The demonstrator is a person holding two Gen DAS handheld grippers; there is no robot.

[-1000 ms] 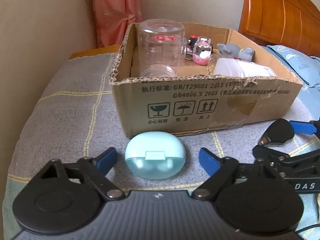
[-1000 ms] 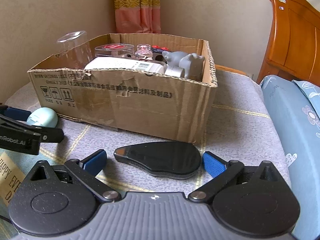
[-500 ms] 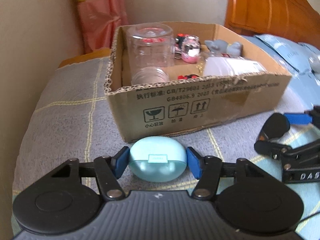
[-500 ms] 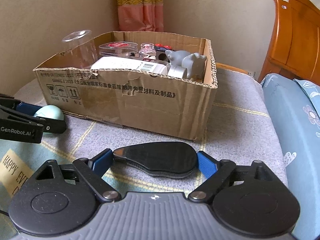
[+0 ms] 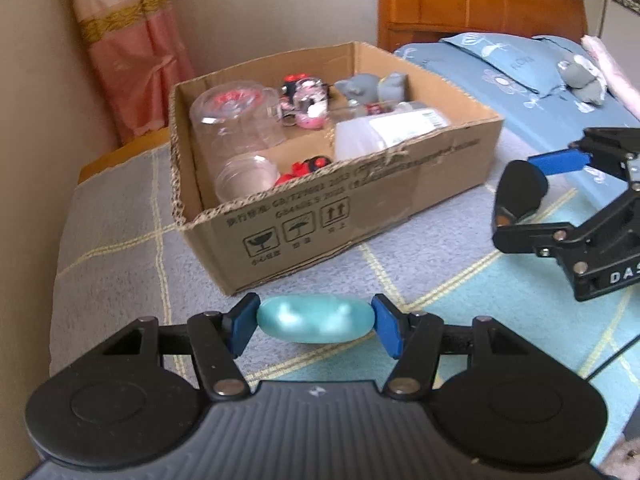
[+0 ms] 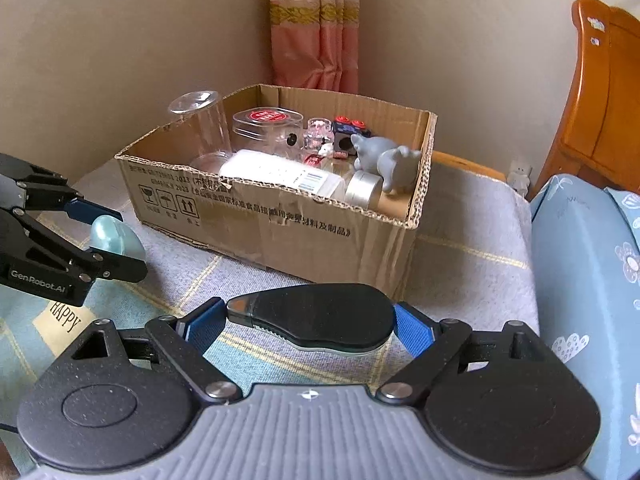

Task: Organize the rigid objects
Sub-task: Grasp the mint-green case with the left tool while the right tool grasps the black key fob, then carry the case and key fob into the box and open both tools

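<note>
My left gripper [image 5: 314, 326] is shut on a light blue oval case [image 5: 314, 322] and holds it above the blanket, in front of the cardboard box [image 5: 360, 200]. The case also shows in the right wrist view [image 6: 114, 236], between the left gripper's fingers [image 6: 92, 210]. My right gripper [image 6: 310, 324] is shut on a black teardrop-shaped case [image 6: 316, 316] and holds it off the blanket, near the box's front corner [image 6: 404, 248]. In the left wrist view the black case [image 5: 520, 192] shows at right, held up.
The open box holds clear plastic jars [image 5: 236, 120], a white bottle [image 6: 280, 174], a grey animal figure [image 6: 384, 158] and small toys. A grey and teal checked blanket [image 5: 120, 220] covers the surface. A blue bed [image 6: 592, 280] and wooden headboard [image 5: 480, 4] lie right. Wall and curtain [image 6: 316, 36] stand behind.
Both grippers closed on their cases and lifted them off the blanket. The views now look down into the box from higher up.
</note>
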